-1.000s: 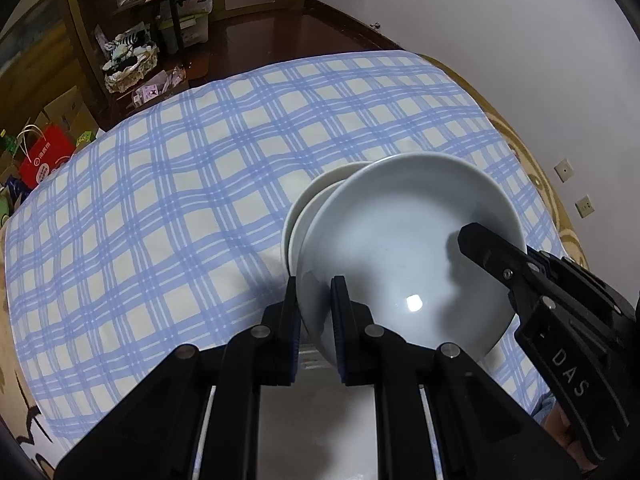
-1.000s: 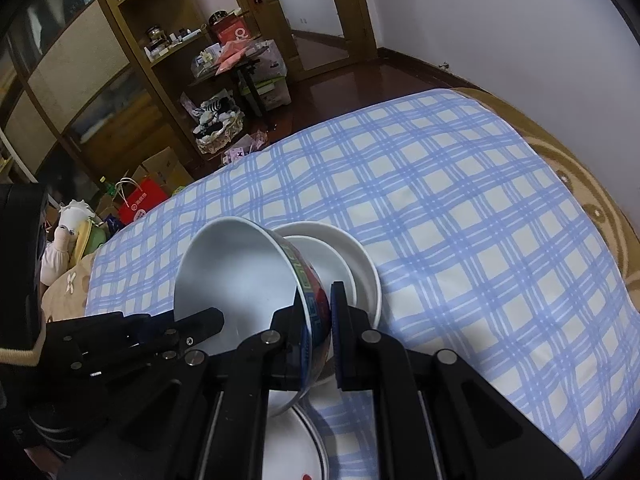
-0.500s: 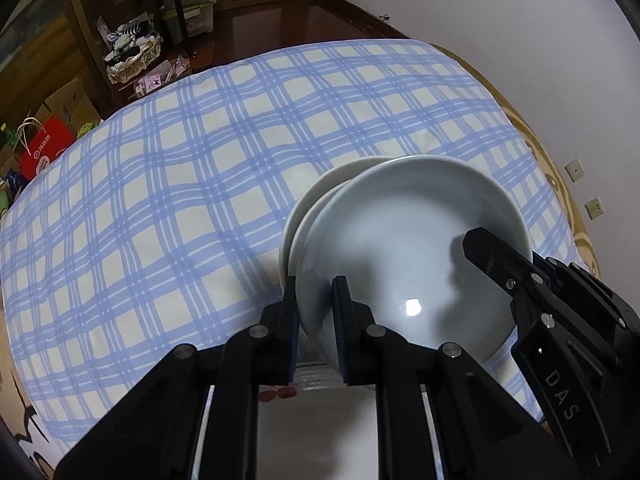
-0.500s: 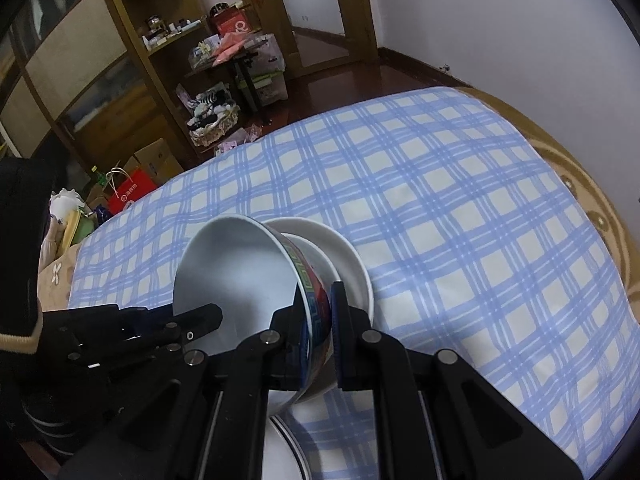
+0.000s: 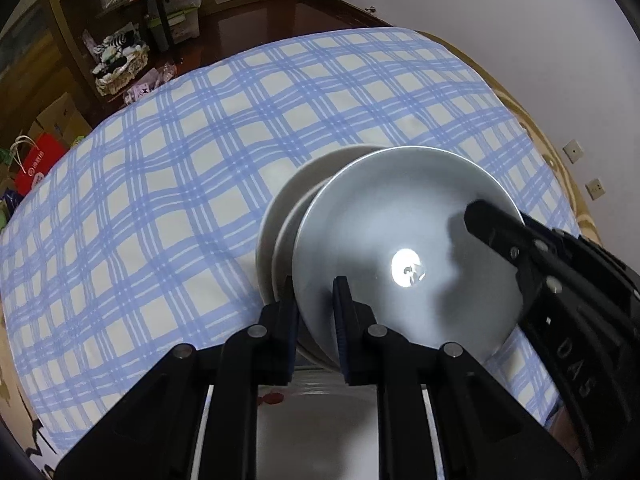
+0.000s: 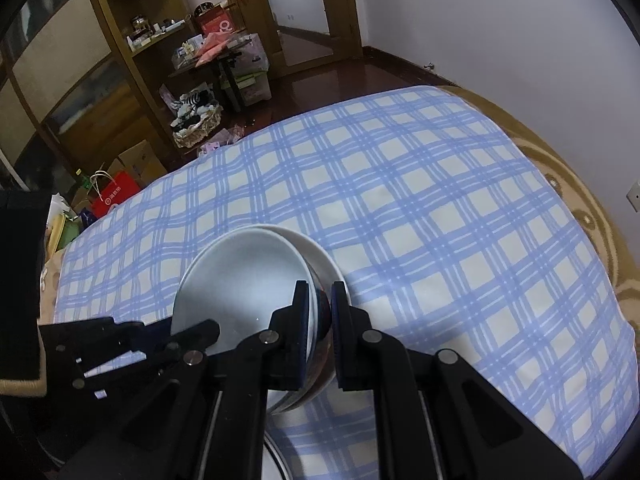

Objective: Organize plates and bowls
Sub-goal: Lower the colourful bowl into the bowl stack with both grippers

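On the blue-and-white checked cloth [image 5: 160, 208] that covers the bench, toward its near edge, a large pale bowl [image 5: 404, 248] hangs tilted between two claws. The left claw [image 5: 316, 312] is closed on the bowl's near-left rim, one pad inside the wall and one outside, pressed against it. The right claw [image 6: 320, 312] is clamped on the opposite rim in the same way; in its own view the bowl [image 6: 240, 280] shows a dark patterned band on the outer wall between the pads. From the left wrist view the right claw [image 5: 480, 216] reaches in from the right edge over the bowl's inside, and from the right wrist view the left claw [image 6: 200, 330] comes in from the lower left.

Just behind and under the held bowl two white dishes [image 5: 280, 216] lie nested on the cloth, only their far-left rims showing; whether the bowl touches them cannot be told. In the right wrist view they appear as a white rim [image 6: 320, 252] past the bowl's far side. At the near edge, below the claws, part of a white plate [image 5: 320, 420] with a small red mark [image 5: 270, 400] lies flat.

Beyond the far edge of the bench are a dark wooden floor [image 6: 320, 80], a shelf unit [image 6: 132, 40], a basket [image 6: 196, 120] and a red bag [image 6: 114, 196].
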The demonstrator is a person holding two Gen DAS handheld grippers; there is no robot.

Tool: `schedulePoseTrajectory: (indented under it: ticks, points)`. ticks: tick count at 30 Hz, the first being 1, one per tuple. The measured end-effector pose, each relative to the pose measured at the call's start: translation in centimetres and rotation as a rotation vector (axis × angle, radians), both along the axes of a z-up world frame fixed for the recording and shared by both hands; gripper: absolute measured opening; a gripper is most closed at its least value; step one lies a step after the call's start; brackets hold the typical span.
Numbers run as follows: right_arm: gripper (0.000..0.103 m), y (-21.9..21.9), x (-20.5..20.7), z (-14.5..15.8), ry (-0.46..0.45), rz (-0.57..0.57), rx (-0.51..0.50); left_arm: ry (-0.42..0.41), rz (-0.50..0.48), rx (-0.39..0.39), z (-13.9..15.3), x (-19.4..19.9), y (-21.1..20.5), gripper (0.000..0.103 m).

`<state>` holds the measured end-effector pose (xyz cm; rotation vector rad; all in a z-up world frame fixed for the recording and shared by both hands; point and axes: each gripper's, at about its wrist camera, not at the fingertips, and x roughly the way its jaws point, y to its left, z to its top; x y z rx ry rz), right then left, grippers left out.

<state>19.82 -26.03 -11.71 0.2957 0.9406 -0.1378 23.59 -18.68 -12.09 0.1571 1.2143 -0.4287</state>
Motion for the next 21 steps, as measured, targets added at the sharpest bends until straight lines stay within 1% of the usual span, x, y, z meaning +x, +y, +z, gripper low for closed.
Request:
schedulePoseTrajectory:
  ticks: [4,11,16,21]
  points:
    - [0.011,-0.43,-0.17,0.34,-0.015,-0.003,0.037,0.007,0.004,-0.012,-0.04,0.11,0.23,0.016]
    - [0.011,-0.30,-0.01,0.15,0.019,0.019,0.017,-0.001,-0.003,-0.022,0.14,-0.07,0.43,0.016]
    - [0.011,-0.36,0.08,0.14,0.020,0.020,0.027,-0.021,-0.045,0.001,0.44,-0.42,0.23,0.017]
    - [0.011,-0.38,0.10,0.16,0.020,0.021,0.025,-0.023,-0.042,-0.002,0.84,-0.56,0.49,0.018]
